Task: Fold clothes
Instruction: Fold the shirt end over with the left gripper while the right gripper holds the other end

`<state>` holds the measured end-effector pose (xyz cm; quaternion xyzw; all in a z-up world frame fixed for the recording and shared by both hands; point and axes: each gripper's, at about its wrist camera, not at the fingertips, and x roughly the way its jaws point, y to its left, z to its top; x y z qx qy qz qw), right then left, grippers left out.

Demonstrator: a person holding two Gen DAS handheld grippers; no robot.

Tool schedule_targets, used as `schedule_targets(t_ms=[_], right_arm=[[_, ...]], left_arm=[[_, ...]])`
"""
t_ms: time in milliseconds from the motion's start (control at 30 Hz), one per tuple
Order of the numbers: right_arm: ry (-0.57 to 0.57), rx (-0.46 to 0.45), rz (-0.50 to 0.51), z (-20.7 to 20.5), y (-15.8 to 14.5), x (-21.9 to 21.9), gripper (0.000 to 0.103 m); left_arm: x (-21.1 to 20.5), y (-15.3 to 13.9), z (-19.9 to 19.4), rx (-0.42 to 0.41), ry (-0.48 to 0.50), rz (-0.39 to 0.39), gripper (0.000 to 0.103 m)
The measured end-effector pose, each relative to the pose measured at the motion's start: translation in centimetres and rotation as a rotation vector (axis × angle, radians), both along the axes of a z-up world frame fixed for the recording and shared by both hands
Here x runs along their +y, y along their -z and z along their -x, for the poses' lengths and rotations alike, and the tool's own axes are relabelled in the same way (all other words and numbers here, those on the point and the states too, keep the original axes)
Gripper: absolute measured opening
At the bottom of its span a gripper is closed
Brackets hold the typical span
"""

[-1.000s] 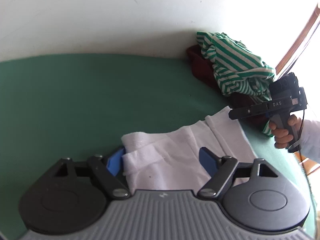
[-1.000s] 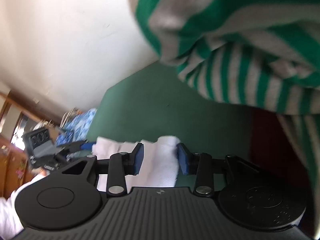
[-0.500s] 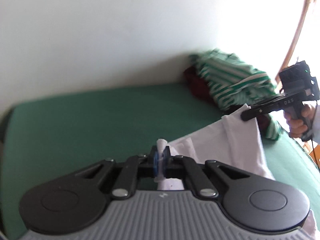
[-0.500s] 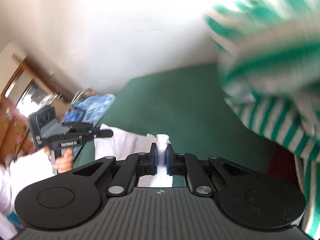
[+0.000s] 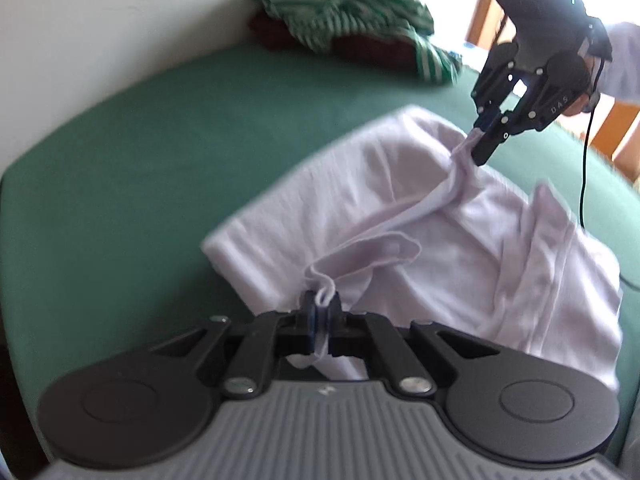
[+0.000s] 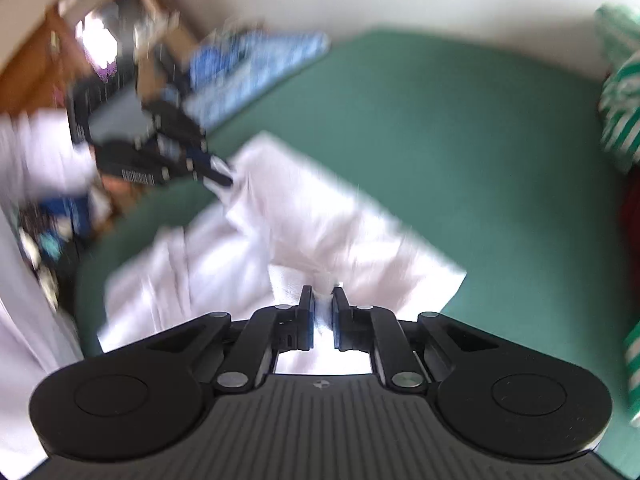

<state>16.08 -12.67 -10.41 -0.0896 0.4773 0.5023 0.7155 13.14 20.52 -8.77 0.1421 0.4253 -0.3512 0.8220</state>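
Left claw (image 5: 320, 318): clamped tight on a bunched fold of the white garment (image 5: 400, 216), cloth pinched between the blue pads at the near edge.
Right claw (image 6: 322, 316): narrow, gripping a wad of the same garment; seen from the left wrist view at (image 5: 486, 132), pulling a corner up into a taut strand.
Garment position: spread across the green surface (image 5: 160, 140), mostly lying flat, two gripped points raised off it; middle sagging between the claws.
Handling: judged light, soft and limp; no stiffness, drapes and wrinkles freely; likely to slump or twist if either grip slackens; not fragile, not slippery against the pads.
Where to hold: edges and corners, as now; a hem gives a thicker, surer bite than a single layer.
Long axis: running roughly from the left claw toward the right claw, diagonally up and to the right in the left wrist view; a ridge of gathered cloth marks that line.
Facing: front or back cannot be told; neck or hem end unclear under blur.
Nearby: striped green clothing (image 5: 344, 8) heaped on a dark red item (image 5: 360, 50) at the far edge, well apart from the white garment.
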Motion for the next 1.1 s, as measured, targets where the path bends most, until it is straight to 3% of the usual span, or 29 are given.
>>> schedule_targets(t_ms=[67,133,200,267,333,400,467,500,600,700,833,900,967,1000,1033,1100], right_arm=[[0.005,-0.03,0.003,1.4,0.8,-0.3,0.014],[0.048,0.014,-0.009,1.5,0.6,-0.8,0.033],[0.089,0.036,-0.026,1.7,-0.4,-0.4,0.036],[0.113,0.024,-0.084,2.6,-1.7,-0.2,0.037],[0.158,0.019,-0.17,3.3,-2.4,-0.3,0.038],[0.23,-0.001,-0.222,3.4,-2.3,-0.4,0.037],[0.289,-0.037,-0.185,3.3,-0.9,0.9,0.037],[0.314,-0.046,-0.165,3.3,-0.2,1.4,0.034],[0.359,-0.046,-0.148,3.7,1.8,2.2,0.029],[0.32,-0.041,-0.104,5.0,2.5,1.2,0.029],[0.284,-0.077,-0.053,6.6,1.9,0.4,0.027],[0.305,-0.072,-0.048,6.5,1.6,0.4,0.028],[0.327,-0.072,-0.096,6.8,1.4,0.2,0.029],[0.332,-0.066,-0.117,6.9,1.5,0.5,0.028],[0.327,-0.066,-0.107,7.0,1.6,0.9,0.028],[0.31,-0.104,-0.009,7.3,2.4,2.3,0.027]], left_arm=[[0.1,0.1,0.8,-0.003,0.002,-0.002,0.003],[0.2,-0.6,0.9,0.022,0.008,-0.006,0.003],[0.4,-1.4,1.0,0.044,0.015,-0.008,0.006],[0.9,-2.7,1.3,0.033,0.011,0.034,0.019],[1.4,-4.1,1.4,0.021,-0.001,0.092,0.042],[1.2,-4.5,1.0,0.025,-0.012,0.132,0.046],[0.3,-3.2,0.3,0.066,-0.02,0.14,0.041],[-0.2,-2.3,0.0,0.096,-0.023,0.138,0.033],[-1.6,0.4,-0.9,0.18,-0.032,0.132,0.02],[-1.7,0.2,1.0,0.194,0.002,0.152,0.022],[-2.3,0.2,3.2,0.201,0.069,0.101,0.028],[-2.0,0.2,3.0,0.182,0.033,0.088,0.03],[-0.8,-0.7,2.2,0.168,-0.039,0.156,0.031],[-0.1,-1.2,1.9,0.142,-0.084,0.184,0.037],[0.6,-1.5,1.6,0.111,-0.137,0.191,0.053],[1.8,-1.1,1.0,0.089,-0.243,0.17,0.056]])
